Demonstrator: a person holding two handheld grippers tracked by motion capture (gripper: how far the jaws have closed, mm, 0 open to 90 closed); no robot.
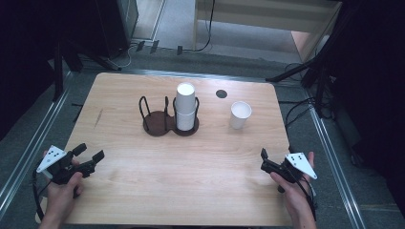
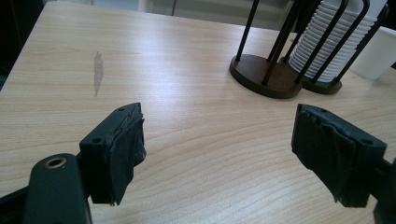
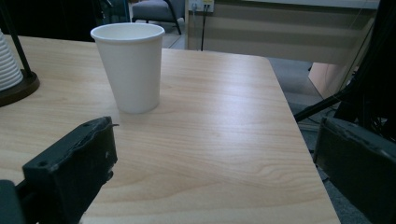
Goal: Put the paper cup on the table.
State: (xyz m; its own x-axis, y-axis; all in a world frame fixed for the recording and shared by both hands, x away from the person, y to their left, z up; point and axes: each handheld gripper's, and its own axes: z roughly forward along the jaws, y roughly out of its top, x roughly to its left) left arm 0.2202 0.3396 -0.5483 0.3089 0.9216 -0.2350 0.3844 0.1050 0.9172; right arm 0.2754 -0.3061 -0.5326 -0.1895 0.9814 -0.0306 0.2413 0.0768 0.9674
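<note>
A single white paper cup (image 1: 240, 114) (image 3: 129, 65) stands upright on the wooden table (image 1: 191, 176), right of centre. A stack of white cups (image 1: 186, 106) (image 2: 329, 44) sits in the right ring of a dark two-ring wire holder (image 1: 165, 121) (image 2: 268, 70); its left ring is empty. My left gripper (image 1: 88, 153) (image 2: 219, 154) rests near the table's front left corner, jaws open with nothing between them. My right gripper (image 1: 263, 160) (image 3: 215, 172) is at the front right edge, jaws open and empty, the lone cup beyond its left jaw.
A small dark round hole (image 1: 220, 94) lies in the table behind the lone cup. A grey smear (image 2: 97, 70) marks the wood at left. Cables, stands and a metal rail (image 1: 334, 157) surround the table on the floor.
</note>
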